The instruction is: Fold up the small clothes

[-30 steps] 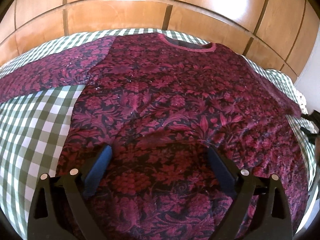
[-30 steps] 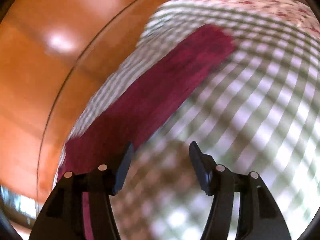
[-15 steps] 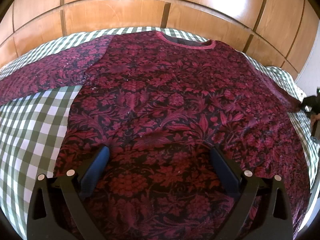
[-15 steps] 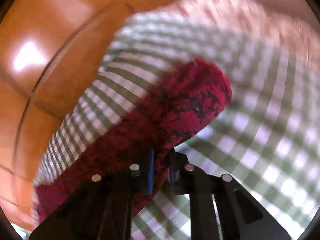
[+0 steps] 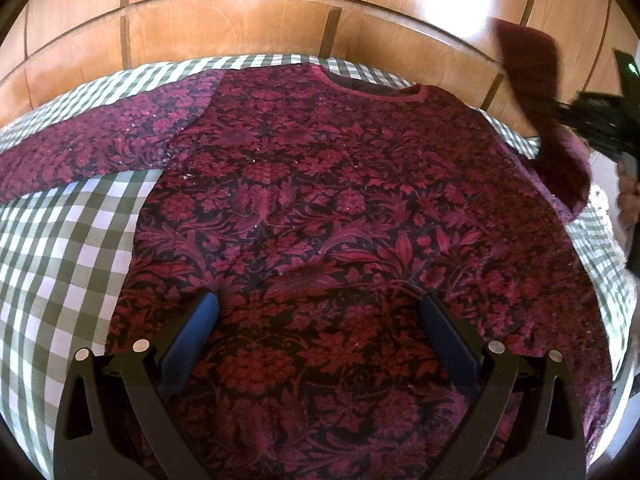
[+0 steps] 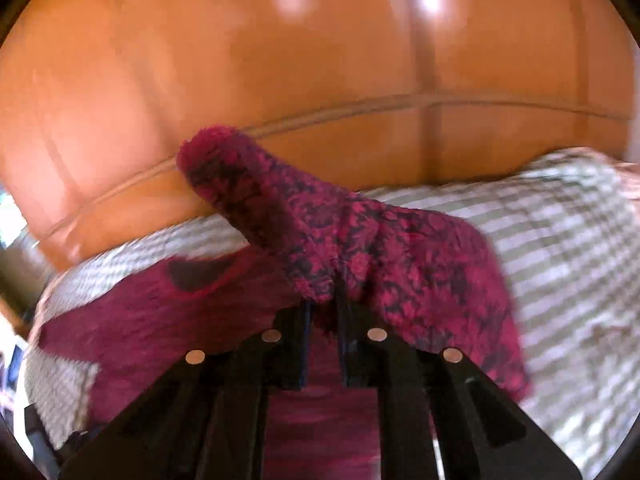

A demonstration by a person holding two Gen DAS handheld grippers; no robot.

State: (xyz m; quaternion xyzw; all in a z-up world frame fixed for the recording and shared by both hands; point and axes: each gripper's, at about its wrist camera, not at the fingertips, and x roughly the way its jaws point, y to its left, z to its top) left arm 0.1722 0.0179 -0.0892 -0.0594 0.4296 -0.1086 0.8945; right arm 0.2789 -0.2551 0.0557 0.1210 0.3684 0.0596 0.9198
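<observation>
Crimson sleeve (image 6: pixel 360 232) pinched in right gripper (image 6: pixel 322 300)

Both wrist views overlook the sweater (image 5: pixel 340 220) closely.

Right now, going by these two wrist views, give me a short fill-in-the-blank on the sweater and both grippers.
1. The right gripper is shut on the sweater's ____.
2. The left gripper hangs with its jaws ____ over the sweater.
3. The sweater lies on a green-and-white ____ cloth.
4. Behind the bed stand ____ panels.

Missing words: sleeve; open; checked; wooden
</observation>
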